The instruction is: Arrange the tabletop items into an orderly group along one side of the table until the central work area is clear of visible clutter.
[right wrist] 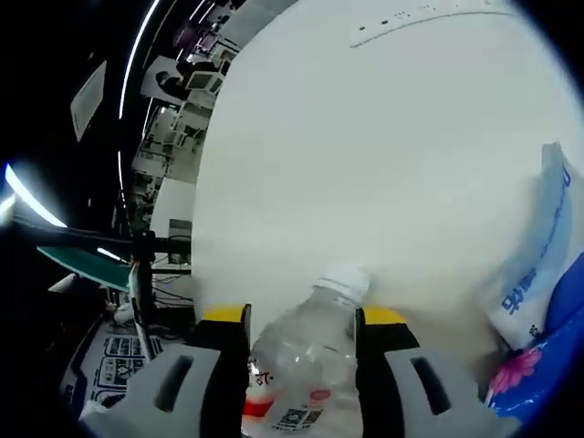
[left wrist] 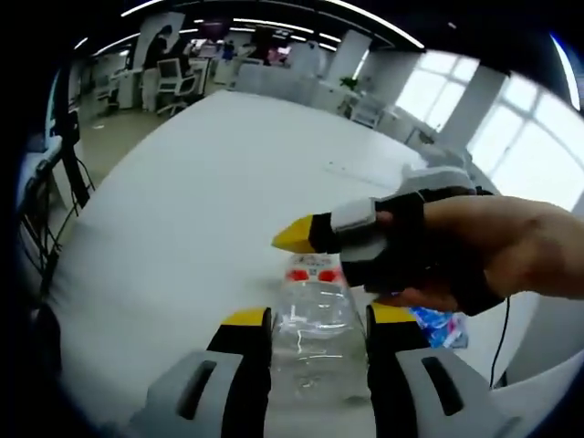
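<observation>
I'm pinching the bottle (left wrist: 315, 333) between both hand-held grippers, left (left wrist: 315, 319) and right (right wrist: 295, 319), at six o'clock in each view, probably to carry it off the table (left wrist: 182, 201) centre toward the packets (right wrist: 538, 274) at three o'clock.

Between yellow-tipped black jaws, the clear bottle (right wrist: 306, 365) has a white cap and red-marked label; the table (left wrist: 210, 192) is white.
</observation>
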`<control>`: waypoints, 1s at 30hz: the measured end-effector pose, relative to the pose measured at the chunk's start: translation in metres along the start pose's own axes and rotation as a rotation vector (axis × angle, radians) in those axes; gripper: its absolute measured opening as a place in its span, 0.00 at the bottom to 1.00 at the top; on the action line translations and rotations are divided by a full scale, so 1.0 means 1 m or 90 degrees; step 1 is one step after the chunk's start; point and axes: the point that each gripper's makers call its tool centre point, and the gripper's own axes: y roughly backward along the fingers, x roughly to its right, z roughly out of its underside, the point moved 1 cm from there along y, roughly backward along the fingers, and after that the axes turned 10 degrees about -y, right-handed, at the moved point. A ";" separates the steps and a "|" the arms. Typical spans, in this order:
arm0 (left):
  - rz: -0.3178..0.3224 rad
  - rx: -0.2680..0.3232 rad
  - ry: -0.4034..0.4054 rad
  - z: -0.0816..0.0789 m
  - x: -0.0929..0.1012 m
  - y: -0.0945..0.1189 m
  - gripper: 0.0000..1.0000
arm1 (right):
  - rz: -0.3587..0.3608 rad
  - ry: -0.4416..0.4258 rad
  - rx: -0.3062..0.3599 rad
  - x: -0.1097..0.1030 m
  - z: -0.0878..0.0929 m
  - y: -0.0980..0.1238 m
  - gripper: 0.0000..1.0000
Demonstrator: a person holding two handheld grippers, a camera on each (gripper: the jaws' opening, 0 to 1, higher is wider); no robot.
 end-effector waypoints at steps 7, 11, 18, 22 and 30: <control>-0.001 0.009 -0.039 -0.004 -0.002 0.005 0.36 | -0.036 -0.056 -0.017 -0.005 0.001 0.001 0.37; 0.000 0.019 -0.065 -0.009 -0.003 0.009 0.35 | -0.073 -0.062 -0.014 -0.012 -0.003 0.003 0.37; 0.001 0.032 -0.084 -0.012 -0.002 0.012 0.35 | -0.177 -0.027 0.009 -0.037 -0.016 0.022 0.32; 0.004 0.044 -0.084 -0.014 -0.001 0.016 0.35 | -0.243 -0.072 0.024 -0.049 -0.028 0.038 0.24; 0.002 0.069 -0.173 -0.021 0.006 0.029 0.35 | -0.314 0.052 0.041 -0.074 -0.023 0.064 0.24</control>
